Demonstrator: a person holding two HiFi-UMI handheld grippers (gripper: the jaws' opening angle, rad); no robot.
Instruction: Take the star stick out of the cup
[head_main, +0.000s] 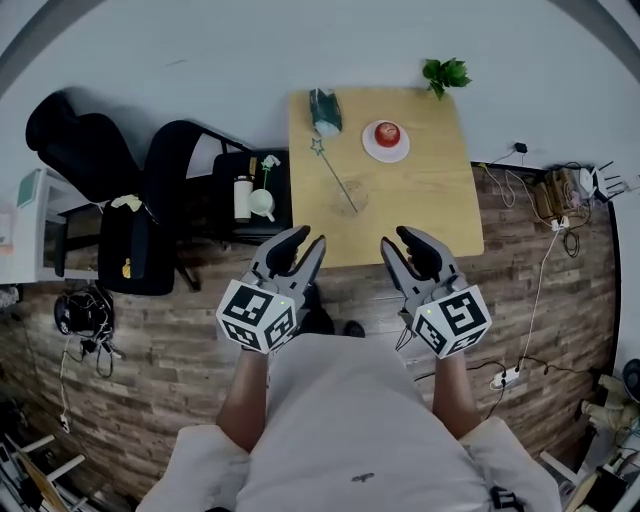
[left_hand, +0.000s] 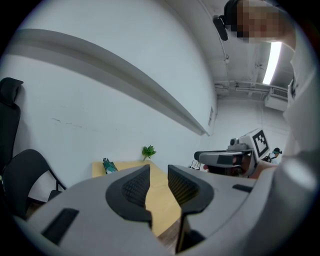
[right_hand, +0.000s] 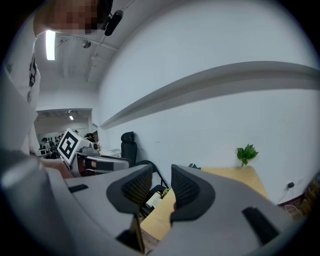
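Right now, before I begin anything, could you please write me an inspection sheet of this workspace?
Surface: wooden table, mostly bare, standing against the white wall.
Job's things: green cup at the far edge; star stick lying flat on the table, star end beside the cup, apparently not inside it.
Clutter: plate holding a red apple; small plant at the far corner.
Grippers: left gripper and right gripper short of the table's near edge, jaws apart, nothing between them.
Cables: white cable and power strip on the floor, right side.
Surroundings: black chairs, bottle, white mug at left.
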